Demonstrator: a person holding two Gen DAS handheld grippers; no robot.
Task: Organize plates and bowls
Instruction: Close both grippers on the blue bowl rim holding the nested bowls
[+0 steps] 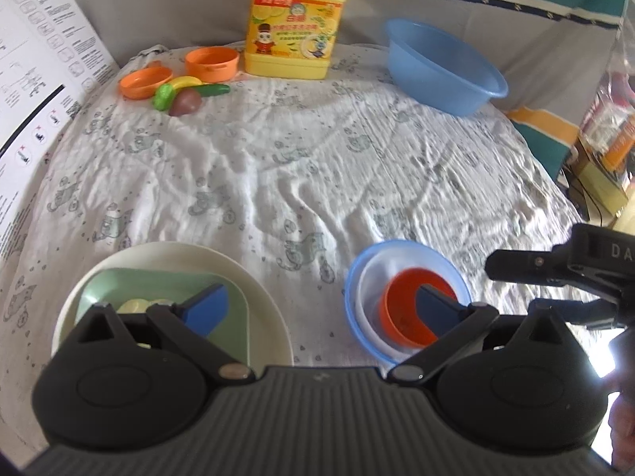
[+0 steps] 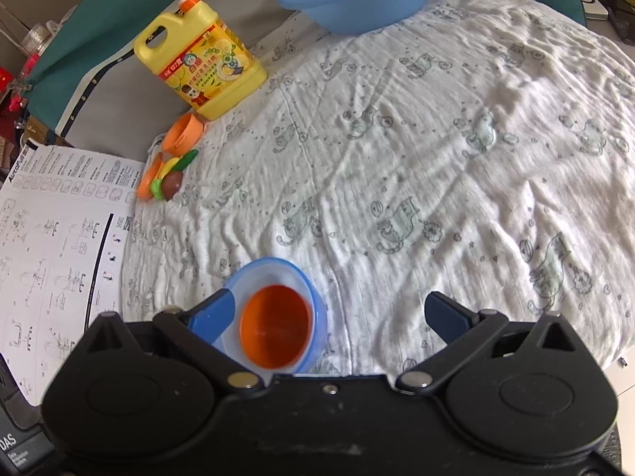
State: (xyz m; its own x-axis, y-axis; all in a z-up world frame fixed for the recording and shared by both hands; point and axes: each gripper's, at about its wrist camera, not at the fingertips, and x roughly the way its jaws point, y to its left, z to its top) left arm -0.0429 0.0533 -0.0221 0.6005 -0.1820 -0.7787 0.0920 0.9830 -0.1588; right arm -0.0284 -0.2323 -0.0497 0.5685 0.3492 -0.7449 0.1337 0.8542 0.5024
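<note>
A cream round plate [image 1: 254, 277] lies near the front left with a pale green square plate [image 1: 158, 281] stacked on it. To its right sits a nest of bowls: a blue bowl [image 1: 359, 265], a white bowl [image 1: 377, 273] inside it and an orange bowl [image 1: 401, 297] innermost. My left gripper [image 1: 321, 305] hangs open above both stacks, nothing between its fingers. In the right wrist view the same nest shows as blue bowl [image 2: 313, 289] and orange bowl [image 2: 274, 325], under the left fingertip of my open right gripper [image 2: 333, 313].
At the back stand a yellow detergent jug [image 1: 293, 31], a big blue basin [image 1: 440, 67], small orange toy dishes [image 1: 212, 63] and toy vegetables [image 1: 178, 95]. A printed instruction sheet [image 1: 35, 79] lies left. The right gripper's body [image 1: 575, 265] shows at the right edge. Wrinkled white cloth [image 1: 317, 158] covers the surface.
</note>
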